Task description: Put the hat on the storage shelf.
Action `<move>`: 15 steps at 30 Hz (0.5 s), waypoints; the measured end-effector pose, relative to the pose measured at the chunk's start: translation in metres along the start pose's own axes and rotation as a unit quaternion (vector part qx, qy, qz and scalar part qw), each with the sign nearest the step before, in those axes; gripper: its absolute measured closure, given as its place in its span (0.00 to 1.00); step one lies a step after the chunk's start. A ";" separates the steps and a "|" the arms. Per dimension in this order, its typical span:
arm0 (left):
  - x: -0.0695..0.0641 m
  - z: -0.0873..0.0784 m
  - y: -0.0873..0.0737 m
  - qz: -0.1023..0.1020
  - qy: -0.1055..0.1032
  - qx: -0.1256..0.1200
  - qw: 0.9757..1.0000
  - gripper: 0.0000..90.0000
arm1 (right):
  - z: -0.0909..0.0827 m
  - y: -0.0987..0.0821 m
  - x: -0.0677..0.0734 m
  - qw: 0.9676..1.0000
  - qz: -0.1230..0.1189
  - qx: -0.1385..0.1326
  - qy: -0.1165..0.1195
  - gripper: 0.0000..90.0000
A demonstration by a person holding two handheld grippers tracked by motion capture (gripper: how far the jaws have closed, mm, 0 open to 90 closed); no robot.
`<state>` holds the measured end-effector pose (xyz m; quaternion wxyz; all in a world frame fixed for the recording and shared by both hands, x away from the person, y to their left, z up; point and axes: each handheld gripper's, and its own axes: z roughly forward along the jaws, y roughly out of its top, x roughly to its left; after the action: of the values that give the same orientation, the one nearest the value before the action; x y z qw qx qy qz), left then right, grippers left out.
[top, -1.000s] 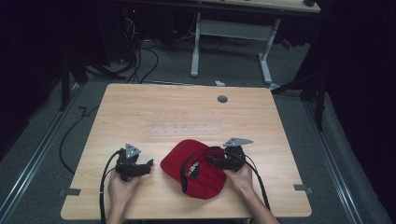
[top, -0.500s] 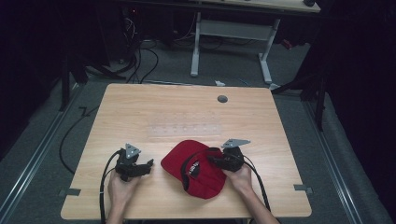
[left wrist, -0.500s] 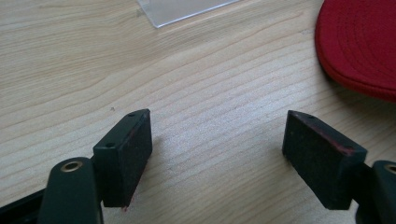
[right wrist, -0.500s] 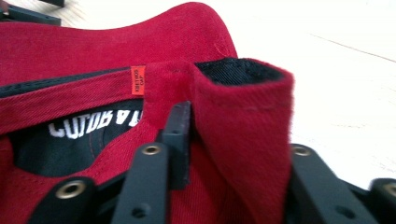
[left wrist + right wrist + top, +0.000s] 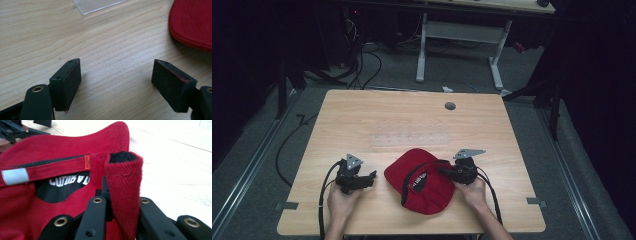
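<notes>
Red cotton-twill baseball cap [image 5: 424, 180] lies upside down on the pale wooden surface [image 5: 412, 120], near its front edge. Right gripper [image 5: 120, 202] has just closed and pinches a fold of the cap's rim; left gripper [image 5: 117, 82] rests beside it, jaws apart and empty. Cloth looks light, floppy and non-slip, so the stitched rim seems the best hold.

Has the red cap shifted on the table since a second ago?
No. The red cap lies the same way below the round hole; the right gripper has just closed on its edge.

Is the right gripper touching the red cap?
Touching. In the right gripper view the right gripper has its jaws closed on a fold of the red cap.
</notes>
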<state>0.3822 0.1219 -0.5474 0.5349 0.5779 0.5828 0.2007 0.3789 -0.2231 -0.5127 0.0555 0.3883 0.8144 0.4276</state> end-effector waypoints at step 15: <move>-0.001 0.001 -0.001 0.000 0.001 0.004 1.000 0.21 | -0.022 0.005 0.004 0.999 0.011 -0.026 0.037 0.95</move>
<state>0.3825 0.1202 -0.5478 0.5320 0.5799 0.5841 0.1990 0.3694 -0.2332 -0.4943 0.0306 0.3800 0.8002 0.4630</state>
